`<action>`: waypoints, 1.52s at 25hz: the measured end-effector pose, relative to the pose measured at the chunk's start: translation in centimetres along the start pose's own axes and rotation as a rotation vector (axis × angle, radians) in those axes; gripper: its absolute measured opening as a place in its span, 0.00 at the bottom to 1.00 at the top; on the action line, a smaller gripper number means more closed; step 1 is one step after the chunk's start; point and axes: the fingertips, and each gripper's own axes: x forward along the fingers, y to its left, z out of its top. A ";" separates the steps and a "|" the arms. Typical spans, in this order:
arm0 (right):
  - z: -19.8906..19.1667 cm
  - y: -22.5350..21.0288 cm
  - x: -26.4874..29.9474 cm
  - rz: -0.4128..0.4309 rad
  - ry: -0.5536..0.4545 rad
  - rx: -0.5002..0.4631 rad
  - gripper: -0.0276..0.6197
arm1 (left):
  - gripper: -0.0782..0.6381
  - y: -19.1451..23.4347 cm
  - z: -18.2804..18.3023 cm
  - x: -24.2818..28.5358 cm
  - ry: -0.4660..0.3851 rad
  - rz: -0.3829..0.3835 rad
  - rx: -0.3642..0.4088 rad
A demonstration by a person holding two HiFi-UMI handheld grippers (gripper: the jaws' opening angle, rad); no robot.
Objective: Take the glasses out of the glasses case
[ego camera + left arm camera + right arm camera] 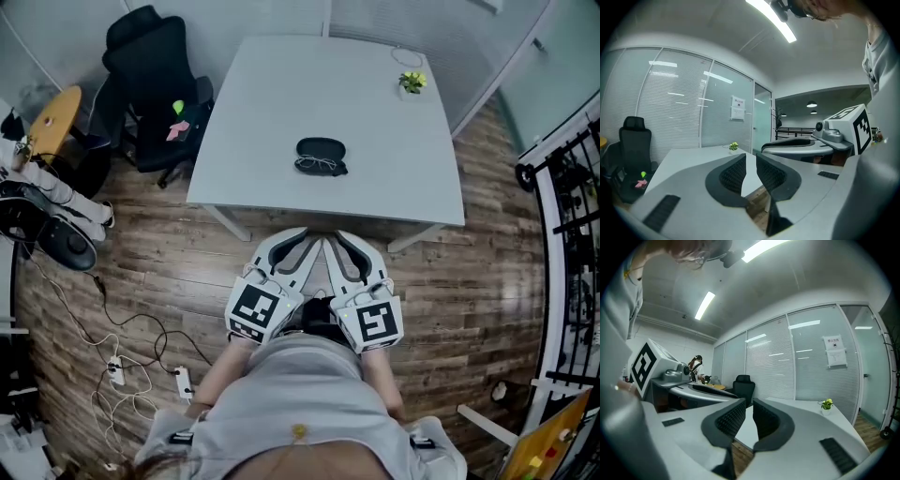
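A black glasses case (321, 148) lies near the middle of the white table (272, 103). Thin-framed glasses (318, 166) rest against its near side; whether they sit in an open half I cannot tell. Both grippers hang side by side close to my body, over the floor short of the table's near edge and well away from the case. The left gripper (302, 232) (751, 157) has its jaws nearly together with nothing between them. The right gripper (329, 236) (749, 401) looks the same, shut and empty. The gripper views do not show the case or the glasses.
A small potted plant (411, 82) (827, 404) stands at the table's far right corner. A black office chair (150, 75) is left of the table. Cables and a power strip (183, 382) lie on the wooden floor at left. A black rack (572, 187) stands at right.
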 end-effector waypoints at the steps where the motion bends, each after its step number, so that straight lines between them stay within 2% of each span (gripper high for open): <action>1: 0.0 -0.7 0.4 0.005 -0.001 0.003 0.11 | 0.22 0.4 0.2 0.7 0.001 0.004 0.000; 8: 0.1 -4.9 2.8 0.038 -0.003 0.009 0.11 | 0.22 2.0 0.8 5.4 0.011 0.030 -0.015; 20: -1.1 -8.1 5.1 0.057 0.020 0.028 0.11 | 0.22 4.0 0.4 8.6 0.035 0.056 -0.037; 29: -1.0 -10.0 8.5 0.002 0.022 0.028 0.11 | 0.21 6.7 1.2 11.8 0.027 -0.020 -0.016; 38: -0.6 -13.0 14.1 -0.088 0.033 0.034 0.11 | 0.22 11.8 2.4 16.0 0.035 -0.118 0.017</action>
